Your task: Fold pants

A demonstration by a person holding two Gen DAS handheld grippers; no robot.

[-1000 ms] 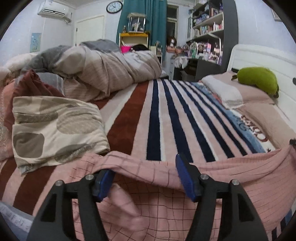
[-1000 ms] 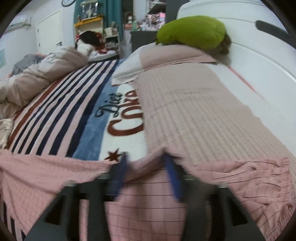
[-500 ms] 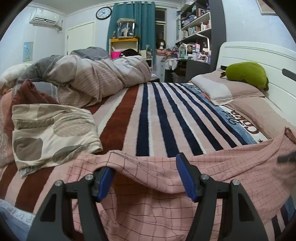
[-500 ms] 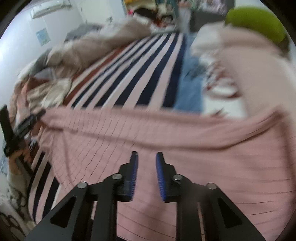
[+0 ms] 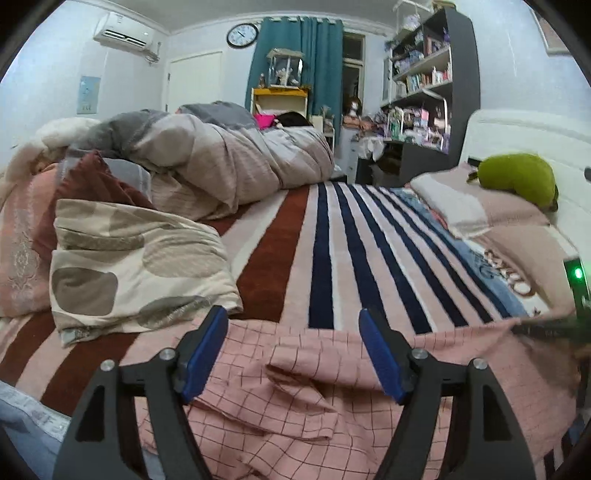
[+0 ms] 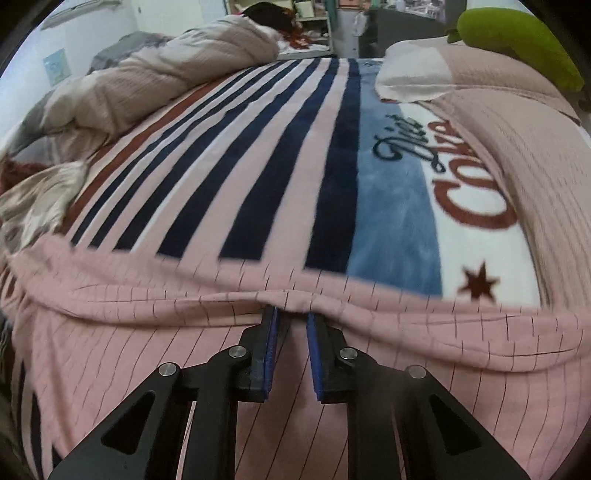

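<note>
Across the bottom of the left wrist view:
- Pants: pink checked pants [image 5: 295, 387] lie rumpled over the lower frame, their far edge running left to right below the stripes.
- Left gripper: left gripper [image 5: 293, 354] hangs over the pants with its jaws wide and opening; cloth lies beneath and between the blue pads, which do not press on it.
- Open room: the striped blanket [image 5: 332, 251] is bare from the pants' edge up to the middle of the frame.
- Left edge: a patterned cushion [image 5: 129, 258] sits just beside the pants' left end; a heaped duvet [image 5: 221, 166] is behind it.
- Right edge: pillows [image 5: 491, 218] and a green plush toy [image 5: 521, 177] lie against a white headboard [image 5: 528, 133].
- Room: wall clock [image 5: 242, 35], teal curtain [image 5: 295, 59], air conditioner [image 5: 122, 35], crowded shelves [image 5: 424, 81].

Low centre of the right wrist view:
- Right gripper: right gripper [image 6: 291, 314] has its jaws nearly together and closing, the tips tucked under a raised fold at the pants' [image 6: 147, 332] far edge; whether the pads pinch cloth is hidden.
- Writing: the blanket's [image 6: 258, 166] blue and white panel, right of centre, reads "Diet Coke" in part, with a red star below.
- Open room: stripes are clear up to the duvet [image 6: 166, 74], upper left.
</note>
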